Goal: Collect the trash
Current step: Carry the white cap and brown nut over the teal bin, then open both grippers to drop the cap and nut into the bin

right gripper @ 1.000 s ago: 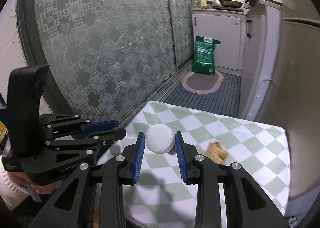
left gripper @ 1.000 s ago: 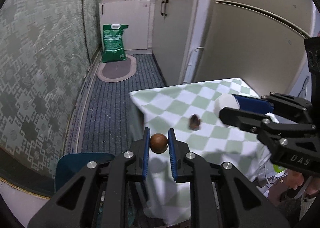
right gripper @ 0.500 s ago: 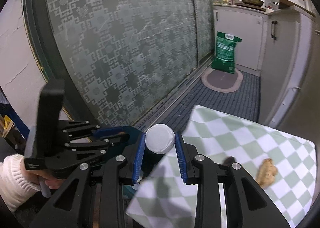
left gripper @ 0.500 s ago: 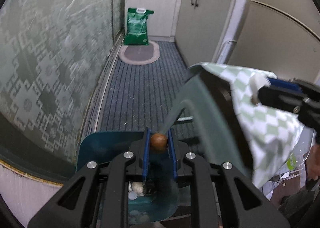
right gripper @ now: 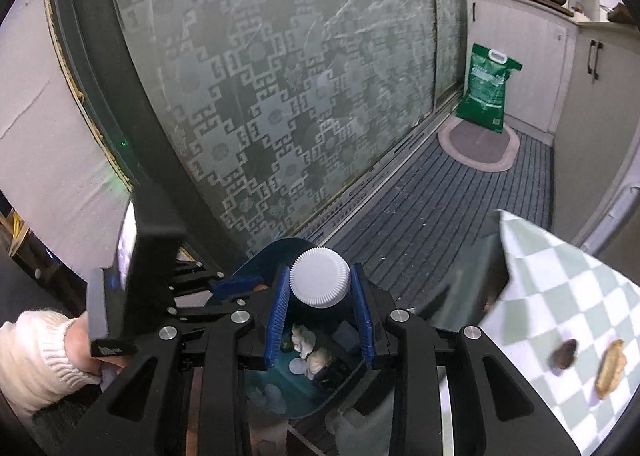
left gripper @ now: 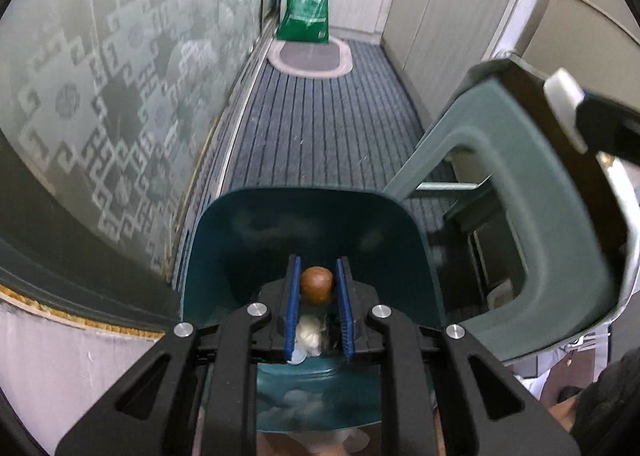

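The left hand-held gripper is pinching a small round brown nut, smooth and glossy, between its blue ribbed pads, holding it right over the open teal bin. The right hand-held gripper is clamping a white plastic bottle cap, round with a finely ridged rim, above that same bin. Down inside, crumpled pale scraps and a small white disc are lying on the glossy plastic bottom. Beside the bin, the surface with a green-and-white checked cloth is carrying a dark shrivelled scrap and a tan, knobbly piece, lying near each other. Farther off, ribbed grey-blue floor matting is running along a frosted patterned glass door to an oval mat and a green sack.
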`<state>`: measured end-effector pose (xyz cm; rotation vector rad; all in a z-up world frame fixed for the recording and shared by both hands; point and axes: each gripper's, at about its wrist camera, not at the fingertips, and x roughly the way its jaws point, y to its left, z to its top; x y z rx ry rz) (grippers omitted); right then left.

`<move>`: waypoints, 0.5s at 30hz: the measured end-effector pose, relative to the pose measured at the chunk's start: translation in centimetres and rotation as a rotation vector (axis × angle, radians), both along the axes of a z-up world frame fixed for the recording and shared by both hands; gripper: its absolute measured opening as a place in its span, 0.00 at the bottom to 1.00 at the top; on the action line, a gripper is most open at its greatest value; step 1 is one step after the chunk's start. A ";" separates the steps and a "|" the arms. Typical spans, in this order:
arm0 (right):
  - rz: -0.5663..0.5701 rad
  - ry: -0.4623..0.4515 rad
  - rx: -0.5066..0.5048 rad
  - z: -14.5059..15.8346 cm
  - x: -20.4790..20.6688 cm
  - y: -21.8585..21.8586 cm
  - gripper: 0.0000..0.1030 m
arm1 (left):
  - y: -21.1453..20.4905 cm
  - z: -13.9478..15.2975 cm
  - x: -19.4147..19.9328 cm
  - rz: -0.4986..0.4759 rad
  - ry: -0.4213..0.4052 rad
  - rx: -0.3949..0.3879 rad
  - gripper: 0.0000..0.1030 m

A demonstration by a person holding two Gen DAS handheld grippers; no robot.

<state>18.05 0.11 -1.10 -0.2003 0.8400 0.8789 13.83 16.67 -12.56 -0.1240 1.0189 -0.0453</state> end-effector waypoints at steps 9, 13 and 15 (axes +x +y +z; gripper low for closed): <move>0.026 0.043 -0.048 -1.7 0.0 3.7 0.30 | 2.2 -3.8 0.1 0.022 0.099 0.018 0.19; 0.028 0.062 -0.064 -2.4 0.1 4.6 0.30 | 2.8 -4.6 0.0 0.015 0.119 0.012 0.19; 0.028 0.074 -0.072 -2.8 0.2 5.0 0.30 | 2.9 -4.7 -0.1 0.010 0.124 0.007 0.21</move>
